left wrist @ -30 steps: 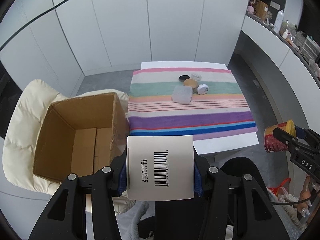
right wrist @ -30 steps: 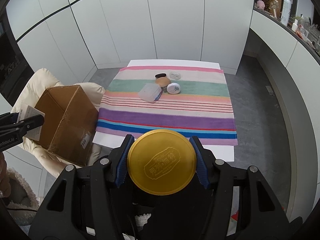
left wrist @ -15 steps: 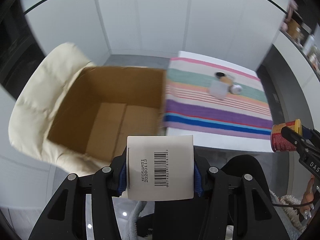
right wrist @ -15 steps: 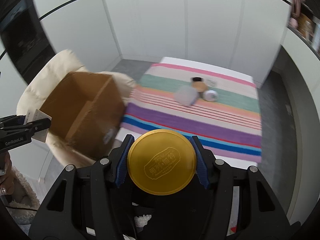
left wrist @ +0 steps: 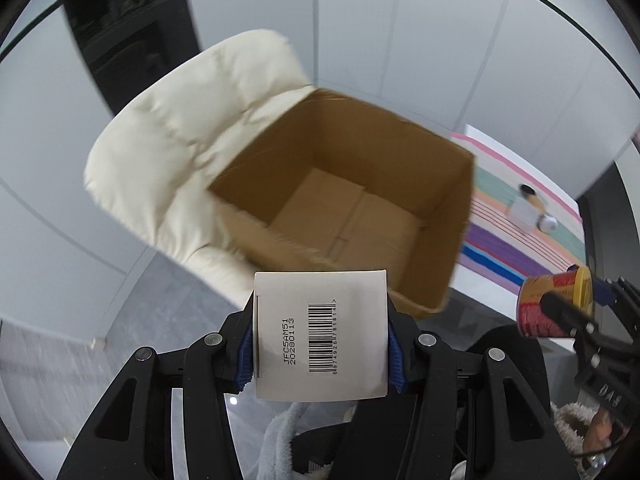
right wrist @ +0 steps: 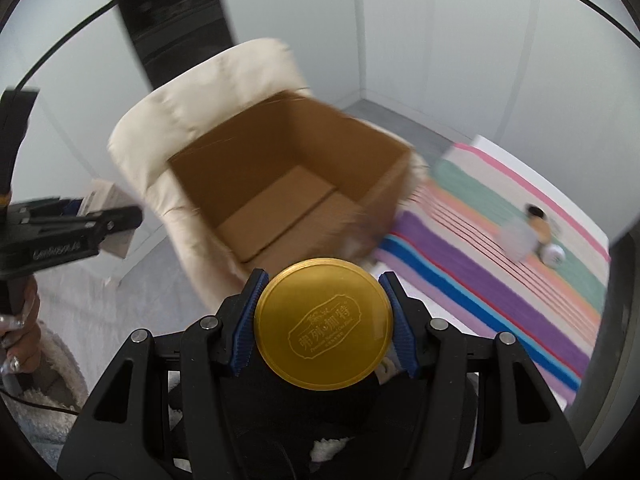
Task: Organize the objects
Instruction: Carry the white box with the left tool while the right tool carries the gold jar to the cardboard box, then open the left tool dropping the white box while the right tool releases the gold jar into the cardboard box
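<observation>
1. My left gripper (left wrist: 321, 336) is clamped on a white carton (left wrist: 320, 334), its barcode face toward the camera — blue pads pressed against both its sides.
2. My right gripper (right wrist: 323, 324) is clamped on a tin with a gold lid (right wrist: 323, 323); the embossed lid faces the camera, and the tin's red and yellow side shows from the left wrist.
3. Just beyond both sits an open cardboard box (left wrist: 352, 200), flaps down, nothing inside, resting on a cream padded chair (left wrist: 172, 148).
4. Farther right, a table with a striped cloth (right wrist: 500, 264) carries a few small blurred items — a clear tub (right wrist: 518, 240) and small jars (right wrist: 554, 254).
</observation>
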Demonstrator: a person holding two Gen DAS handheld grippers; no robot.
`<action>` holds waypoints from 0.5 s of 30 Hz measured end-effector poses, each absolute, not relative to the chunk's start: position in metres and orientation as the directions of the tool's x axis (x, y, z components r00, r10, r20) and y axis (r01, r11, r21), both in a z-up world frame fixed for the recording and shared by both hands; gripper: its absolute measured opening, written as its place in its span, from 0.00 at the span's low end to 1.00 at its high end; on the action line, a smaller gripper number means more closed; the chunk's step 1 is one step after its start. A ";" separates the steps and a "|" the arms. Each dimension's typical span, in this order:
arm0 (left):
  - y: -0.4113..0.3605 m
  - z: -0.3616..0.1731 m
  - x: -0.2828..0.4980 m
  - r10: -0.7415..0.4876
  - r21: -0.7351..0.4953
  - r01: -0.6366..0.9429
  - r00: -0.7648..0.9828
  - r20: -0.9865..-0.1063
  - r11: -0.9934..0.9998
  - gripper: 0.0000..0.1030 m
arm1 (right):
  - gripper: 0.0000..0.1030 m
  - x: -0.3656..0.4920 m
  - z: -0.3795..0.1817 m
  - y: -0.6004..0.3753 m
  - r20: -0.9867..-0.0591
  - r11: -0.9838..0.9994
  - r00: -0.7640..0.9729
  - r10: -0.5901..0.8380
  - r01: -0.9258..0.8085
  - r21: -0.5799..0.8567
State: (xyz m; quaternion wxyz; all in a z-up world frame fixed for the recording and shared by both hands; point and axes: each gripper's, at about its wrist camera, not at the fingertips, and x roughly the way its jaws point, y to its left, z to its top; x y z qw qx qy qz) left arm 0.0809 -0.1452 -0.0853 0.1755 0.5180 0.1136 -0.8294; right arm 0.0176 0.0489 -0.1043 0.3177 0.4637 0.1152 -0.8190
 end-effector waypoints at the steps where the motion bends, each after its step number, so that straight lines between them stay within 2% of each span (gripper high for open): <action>1: -0.153 -0.087 0.083 -0.177 -0.009 0.424 -0.397 -0.900 -0.906 0.51 | 0.58 0.020 -0.106 0.039 -0.834 -0.756 -0.361 -0.417 0.647 0.098; 8: -0.167 -0.093 0.068 -0.177 -0.023 0.433 -0.416 -0.892 -0.901 0.51 | 0.58 0.026 -0.114 0.001 -0.844 -0.714 -0.330 -0.422 0.695 0.085; 15: -0.171 -0.118 0.025 -0.166 -0.021 0.410 -0.415 -0.894 -0.912 0.51 | 0.58 -0.004 -0.129 -0.021 -0.856 -0.724 -0.325 -0.402 0.685 0.080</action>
